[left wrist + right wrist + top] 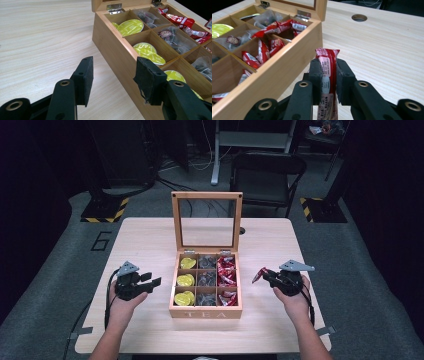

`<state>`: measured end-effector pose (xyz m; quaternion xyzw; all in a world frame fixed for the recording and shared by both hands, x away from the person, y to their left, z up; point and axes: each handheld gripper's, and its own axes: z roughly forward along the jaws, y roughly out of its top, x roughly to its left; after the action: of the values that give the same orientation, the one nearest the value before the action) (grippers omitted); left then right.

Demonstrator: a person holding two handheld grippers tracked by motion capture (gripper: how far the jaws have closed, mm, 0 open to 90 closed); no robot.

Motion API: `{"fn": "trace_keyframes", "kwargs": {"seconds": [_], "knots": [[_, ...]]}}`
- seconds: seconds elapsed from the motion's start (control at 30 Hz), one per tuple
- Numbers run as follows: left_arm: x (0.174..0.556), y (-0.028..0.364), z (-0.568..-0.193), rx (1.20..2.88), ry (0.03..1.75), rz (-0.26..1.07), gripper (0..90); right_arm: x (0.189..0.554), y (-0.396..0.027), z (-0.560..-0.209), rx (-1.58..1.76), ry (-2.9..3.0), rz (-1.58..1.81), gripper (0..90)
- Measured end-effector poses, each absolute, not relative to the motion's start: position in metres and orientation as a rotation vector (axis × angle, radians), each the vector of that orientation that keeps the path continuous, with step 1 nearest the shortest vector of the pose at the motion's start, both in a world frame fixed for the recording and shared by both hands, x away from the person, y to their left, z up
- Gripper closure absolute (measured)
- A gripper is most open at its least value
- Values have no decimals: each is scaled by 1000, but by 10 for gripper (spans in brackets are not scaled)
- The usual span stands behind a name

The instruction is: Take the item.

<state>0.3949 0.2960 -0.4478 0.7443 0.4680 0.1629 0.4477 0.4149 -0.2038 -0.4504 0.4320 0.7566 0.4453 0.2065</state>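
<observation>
As lid stands open, tea box (205, 311) holding red packets (226, 271)

A slim red-and-white foil sachet (327, 75) with small print stands on edge, pinched flat between the black pads, its crimped top poking above them. It hangs above the pale wooden tabletop (387, 50), just beside the tea box's right wall (287, 67).

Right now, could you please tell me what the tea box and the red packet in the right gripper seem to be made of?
Tea box: light wood, satin finish, grain visible, clear pane in the lid. Red packet: probably glossy plastic film, with printed, crimped ends.
</observation>
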Motion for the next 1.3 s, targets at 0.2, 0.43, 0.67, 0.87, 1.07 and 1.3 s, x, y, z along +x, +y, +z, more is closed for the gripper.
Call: {"fn": "trace_keyframes", "kwargs": {"seconds": [0.2, 0.43, 0.67, 0.87, 1.07, 1.3], "knots": [[395, 296, -448, 1842, 1158, 403, 490, 417, -207, -456, 1229, 2101, 1223, 764], [395, 296, -448, 1840, 1158, 403, 490, 423, -213, -466, 1281, 2092, 1192, 763], [395, 296, -449, 1832, 1169, 392, 490, 428, -217, -477, 1338, 2102, 1164, 760], [395, 295, -449, 1832, 1168, 392, 490, 431, -220, -483, 1364, 2102, 1146, 759], [395, 296, -449, 1834, 1169, 391, 490, 434, -227, -487, 1410, 2078, 1158, 755], [395, 296, -449, 1832, 1170, 391, 490, 435, -230, -489, 1433, 2075, 1130, 749]]}}
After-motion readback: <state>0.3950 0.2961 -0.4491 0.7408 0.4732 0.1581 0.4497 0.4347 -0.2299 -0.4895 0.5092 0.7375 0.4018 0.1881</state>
